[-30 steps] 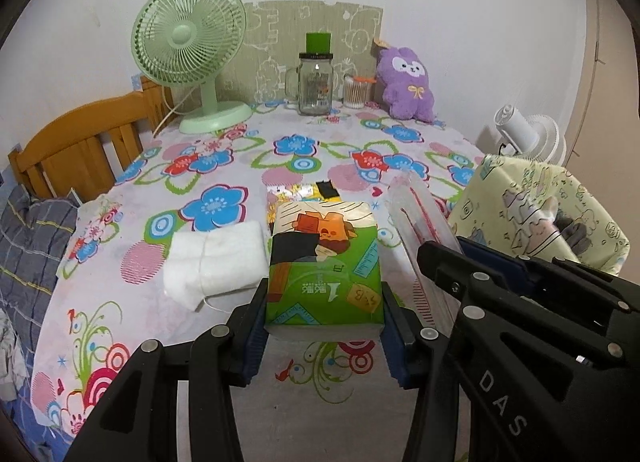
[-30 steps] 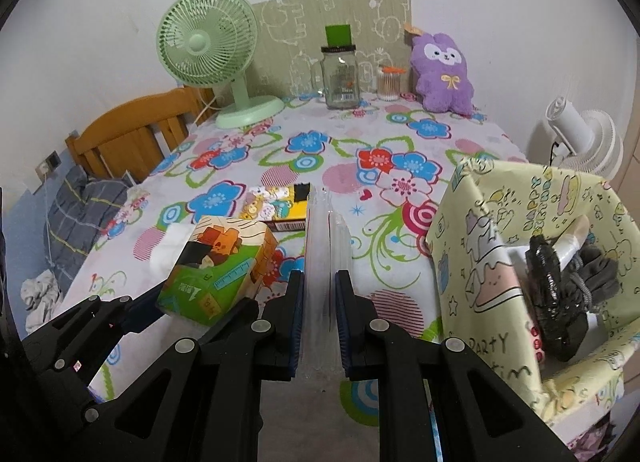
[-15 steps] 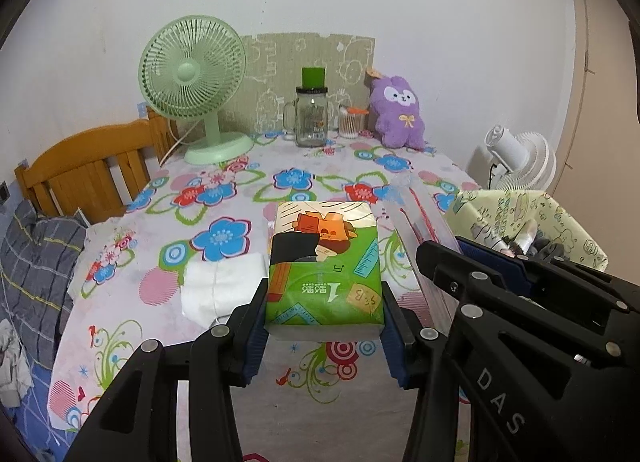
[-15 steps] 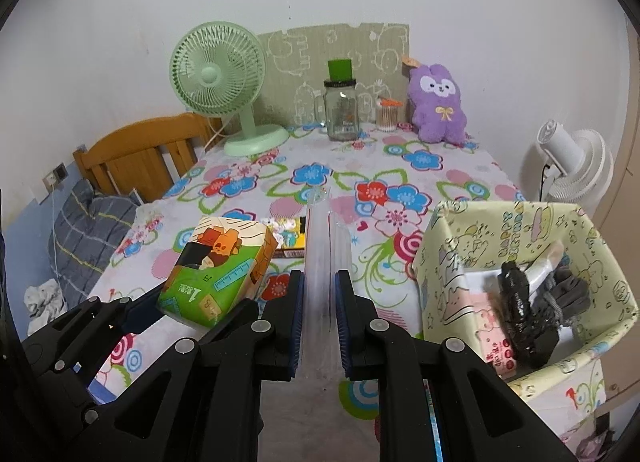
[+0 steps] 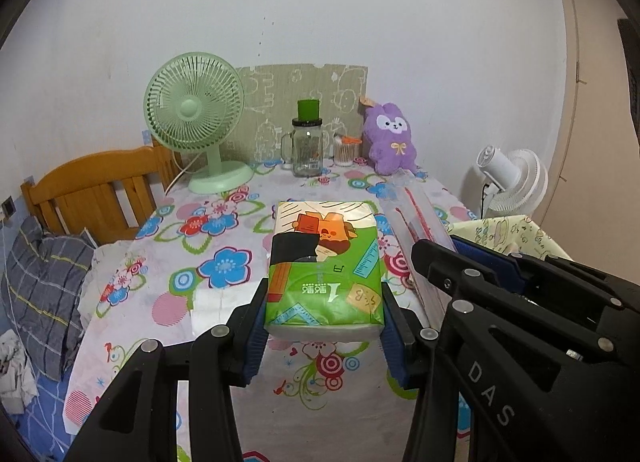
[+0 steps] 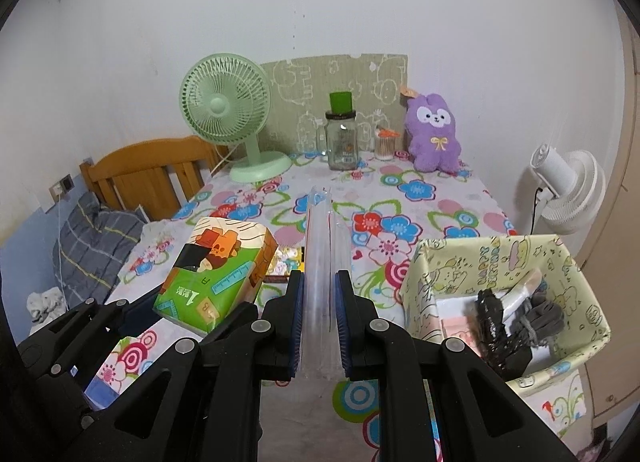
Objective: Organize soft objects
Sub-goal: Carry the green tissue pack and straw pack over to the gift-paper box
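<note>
Left gripper (image 5: 324, 326) is clamping the tissue pack (image 5: 325, 266) above the table (image 5: 224, 230); right gripper (image 6: 319, 326) is pinching a clear bag (image 6: 320, 262), both angled downward.

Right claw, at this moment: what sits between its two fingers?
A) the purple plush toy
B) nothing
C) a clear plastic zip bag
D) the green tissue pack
C: in the right wrist view the right claw is shut on the clear plastic zip bag, while the green tissue pack is held by the left claw.
</note>
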The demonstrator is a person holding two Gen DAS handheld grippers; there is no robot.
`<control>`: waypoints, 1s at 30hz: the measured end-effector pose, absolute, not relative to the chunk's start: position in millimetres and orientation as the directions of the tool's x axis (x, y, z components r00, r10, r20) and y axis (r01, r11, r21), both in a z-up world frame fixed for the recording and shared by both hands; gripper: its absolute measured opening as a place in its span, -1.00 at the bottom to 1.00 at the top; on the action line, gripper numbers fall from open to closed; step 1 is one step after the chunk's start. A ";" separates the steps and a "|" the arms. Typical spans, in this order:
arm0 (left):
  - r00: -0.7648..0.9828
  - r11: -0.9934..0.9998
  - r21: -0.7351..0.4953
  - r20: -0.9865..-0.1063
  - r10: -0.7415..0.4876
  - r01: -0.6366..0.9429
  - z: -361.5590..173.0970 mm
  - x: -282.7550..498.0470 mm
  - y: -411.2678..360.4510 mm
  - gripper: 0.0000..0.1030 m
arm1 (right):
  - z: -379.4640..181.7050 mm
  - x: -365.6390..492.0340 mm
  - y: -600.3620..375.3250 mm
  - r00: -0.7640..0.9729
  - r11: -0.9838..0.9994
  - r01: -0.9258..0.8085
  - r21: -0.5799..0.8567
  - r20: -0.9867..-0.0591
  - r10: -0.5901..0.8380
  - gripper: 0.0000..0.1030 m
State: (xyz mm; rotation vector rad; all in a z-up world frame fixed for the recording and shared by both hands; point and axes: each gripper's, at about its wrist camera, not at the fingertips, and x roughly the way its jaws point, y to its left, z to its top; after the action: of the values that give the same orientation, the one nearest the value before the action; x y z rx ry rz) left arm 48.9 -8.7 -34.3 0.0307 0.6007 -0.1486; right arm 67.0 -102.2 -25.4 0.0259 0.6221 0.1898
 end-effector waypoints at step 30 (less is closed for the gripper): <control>0.831 0.973 -0.012 -0.519 -0.203 0.231 -15.8 57.0 -71.2 -0.02 | 0.4 69.1 -164.6 0.838 0.991 -0.126 0.047 -0.529 0.132 -0.65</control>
State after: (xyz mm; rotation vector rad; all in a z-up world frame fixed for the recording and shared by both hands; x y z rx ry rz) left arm 57.0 -71.2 -15.8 0.0520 0.5441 -0.2303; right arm 69.1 -164.6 0.4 0.0102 0.5605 0.1363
